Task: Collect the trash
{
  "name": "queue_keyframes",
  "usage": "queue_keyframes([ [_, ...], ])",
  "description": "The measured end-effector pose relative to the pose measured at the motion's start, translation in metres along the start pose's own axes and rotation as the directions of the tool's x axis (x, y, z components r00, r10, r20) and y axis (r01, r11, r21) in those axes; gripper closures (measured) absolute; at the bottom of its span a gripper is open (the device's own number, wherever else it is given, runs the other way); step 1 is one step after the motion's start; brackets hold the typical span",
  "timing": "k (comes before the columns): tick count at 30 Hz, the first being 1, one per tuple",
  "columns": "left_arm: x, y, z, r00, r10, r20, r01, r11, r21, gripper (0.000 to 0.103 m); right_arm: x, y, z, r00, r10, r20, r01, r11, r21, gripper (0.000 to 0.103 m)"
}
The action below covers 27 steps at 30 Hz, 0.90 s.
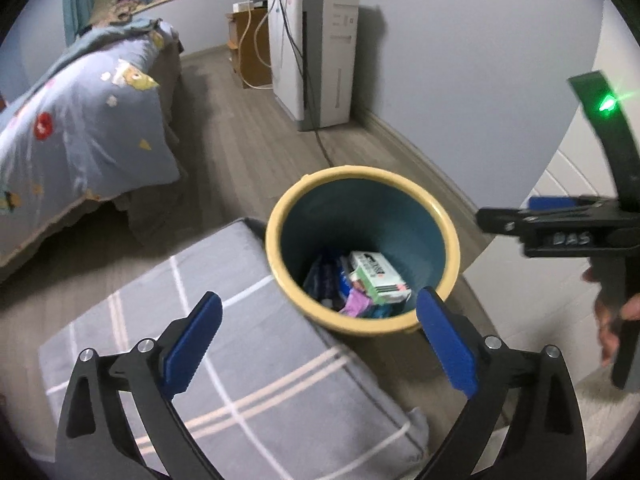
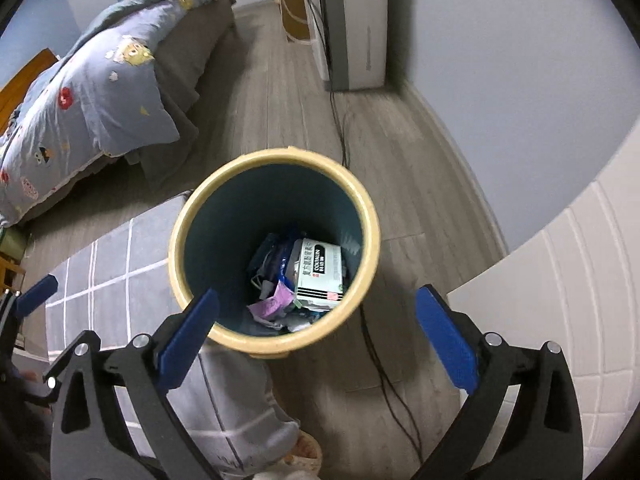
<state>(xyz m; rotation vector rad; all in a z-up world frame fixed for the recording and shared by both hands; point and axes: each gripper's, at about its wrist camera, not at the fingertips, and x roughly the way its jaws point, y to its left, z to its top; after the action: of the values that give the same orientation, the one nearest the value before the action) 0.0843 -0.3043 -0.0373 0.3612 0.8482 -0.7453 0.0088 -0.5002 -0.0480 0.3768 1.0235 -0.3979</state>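
A round bin with a cream rim [image 1: 362, 172] [image 2: 276, 156] and teal inside stands on the wood floor. At its bottom lie a white and green box [image 1: 378, 278] [image 2: 320, 274], a purple wrapper [image 1: 356, 304] [image 2: 274, 302] and dark blue packets [image 1: 326, 276] [image 2: 272, 256]. My left gripper [image 1: 320, 344] hangs above the bin's near rim, open with nothing between its blue pads. My right gripper [image 2: 316, 340] hovers over the bin's near edge, open and empty too. In the left wrist view the right gripper [image 1: 560, 224] shows at the right edge with a hand [image 1: 612, 320] on its handle.
A grey checked rug [image 1: 224, 360] [image 2: 120, 272] lies left of the bin. A bed with a blue patterned quilt [image 1: 80, 120] [image 2: 92, 100] stands at the left. A white appliance [image 1: 320, 60] [image 2: 352, 24] stands by the far wall, its black cable [image 2: 376, 340] running past the bin. A white panelled surface [image 2: 560, 280] is at the right.
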Motion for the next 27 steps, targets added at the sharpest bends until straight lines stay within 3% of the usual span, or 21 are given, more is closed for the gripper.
queue_keyframes([
  [3, -0.013, -0.001, -0.007, 1.000, 0.025, -0.008, -0.025, 1.000, -0.010, 0.005, -0.012, 0.001, -0.009, 1.000, -0.001, 0.012, 0.001, 1.000, -0.018, 0.006],
  [9, -0.023, 0.002, -0.020, 1.000, 0.006, -0.015, -0.007, 0.998, -0.061, 0.005, -0.023, 0.008, -0.028, 1.000, 0.013, 0.018, -0.012, 0.998, -0.059, 0.006],
  [17, -0.016, 0.008, -0.020, 0.998, 0.055, -0.005, -0.055, 0.996, -0.071, 0.005, -0.029, 0.004, -0.025, 0.998, 0.035, 0.057, -0.034, 0.999, -0.005, 0.006],
  [27, -0.020, 0.007, -0.019, 0.999, 0.047, 0.003, -0.047, 0.996, -0.074, 0.005, -0.026, 0.006, -0.026, 0.999, 0.015, 0.044, -0.015, 1.000, -0.012, 0.006],
])
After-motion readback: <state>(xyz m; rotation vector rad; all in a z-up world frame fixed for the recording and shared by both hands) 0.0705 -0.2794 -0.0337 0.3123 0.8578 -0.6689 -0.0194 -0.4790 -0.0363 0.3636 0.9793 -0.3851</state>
